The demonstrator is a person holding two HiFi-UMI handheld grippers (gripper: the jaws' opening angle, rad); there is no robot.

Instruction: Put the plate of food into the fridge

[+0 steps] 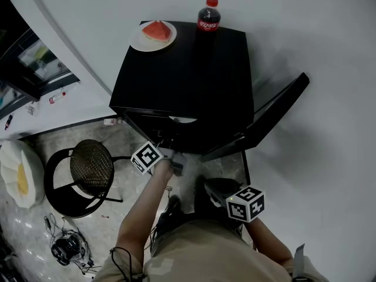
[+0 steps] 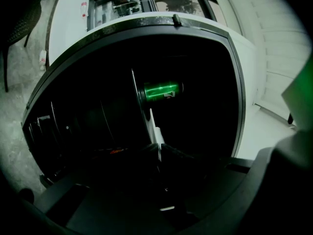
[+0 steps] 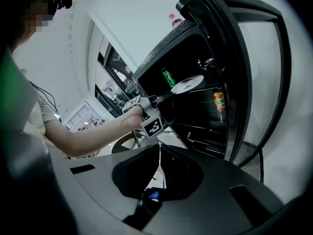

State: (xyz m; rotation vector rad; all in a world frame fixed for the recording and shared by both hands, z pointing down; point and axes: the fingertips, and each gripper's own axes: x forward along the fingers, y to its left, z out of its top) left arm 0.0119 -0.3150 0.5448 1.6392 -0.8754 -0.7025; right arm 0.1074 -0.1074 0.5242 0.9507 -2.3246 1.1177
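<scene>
Plate (image 3: 188, 83) was inside the fridge (image 1: 194, 69), its rim pinched by the left gripper's (image 2: 159, 147) nearly shut jaws — so thin a hold might slip and tip it; right gripper (image 3: 159, 151) closed, empty.

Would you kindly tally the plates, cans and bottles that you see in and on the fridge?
Plates: 2 (plate on top, plate inside)
Cans: 2 (green can, orange can)
Bottles: 1 (cola bottle)
Total: 5
</scene>
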